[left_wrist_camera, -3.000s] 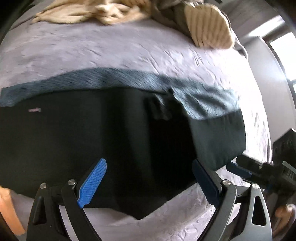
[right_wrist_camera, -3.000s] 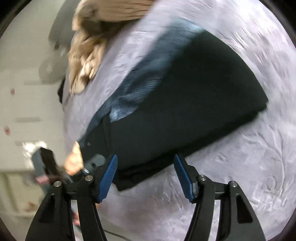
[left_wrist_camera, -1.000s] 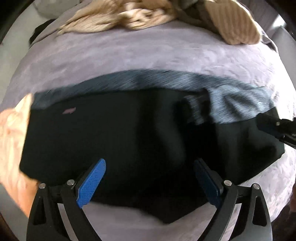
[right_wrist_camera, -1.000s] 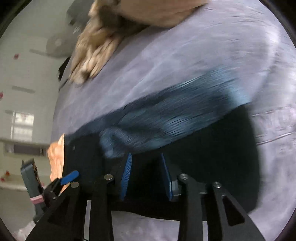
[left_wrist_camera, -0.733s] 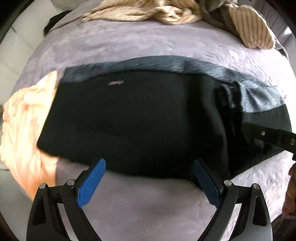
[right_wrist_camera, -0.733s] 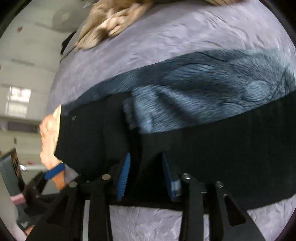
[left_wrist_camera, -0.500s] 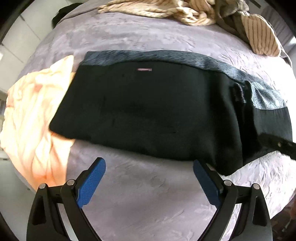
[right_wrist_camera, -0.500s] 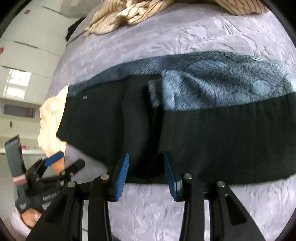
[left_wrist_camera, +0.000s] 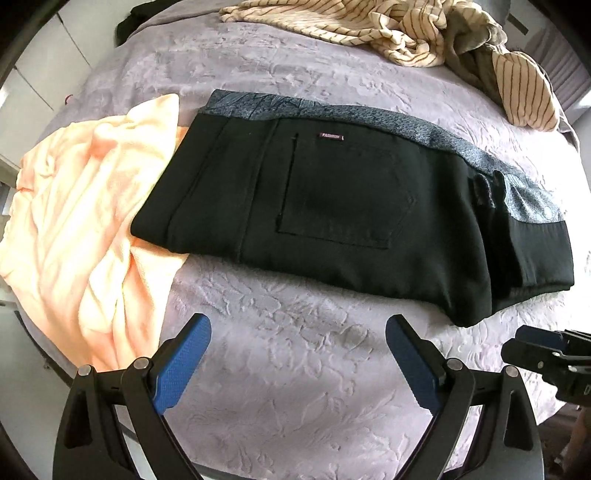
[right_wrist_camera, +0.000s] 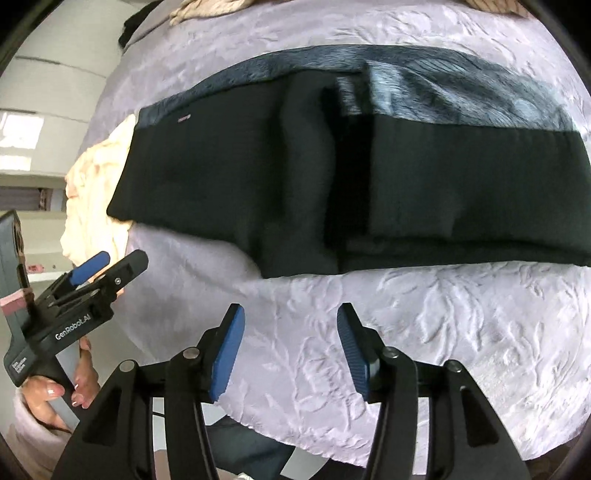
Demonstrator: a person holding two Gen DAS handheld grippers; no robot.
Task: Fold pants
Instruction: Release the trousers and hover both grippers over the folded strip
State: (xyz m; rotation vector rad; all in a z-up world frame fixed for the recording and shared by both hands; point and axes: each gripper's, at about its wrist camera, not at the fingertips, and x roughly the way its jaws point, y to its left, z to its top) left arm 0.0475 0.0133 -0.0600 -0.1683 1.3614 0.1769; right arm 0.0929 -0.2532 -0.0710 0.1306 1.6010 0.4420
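1. The pants (left_wrist_camera: 343,199) are black, with a mottled grey-blue lining.
2. The bed (left_wrist_camera: 295,387) cover is lilac with an embossed leaf pattern.
3. A peach cloth (left_wrist_camera: 85,221) is plain.
4. A cream shirt (left_wrist_camera: 406,33) carries brown stripes.

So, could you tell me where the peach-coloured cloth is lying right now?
In the left wrist view the peach-coloured cloth lies at the left edge of the bed, its right side tucked under the left end of the folded black pants.

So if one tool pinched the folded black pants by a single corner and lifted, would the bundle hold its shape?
Probably not. The black pants are soft cloth in loose stacked layers, so they would likely droop and unfold. The thick lined bundle looks fairly heavy. On the textured purple bedspread it would likely drag and bunch, not slide.
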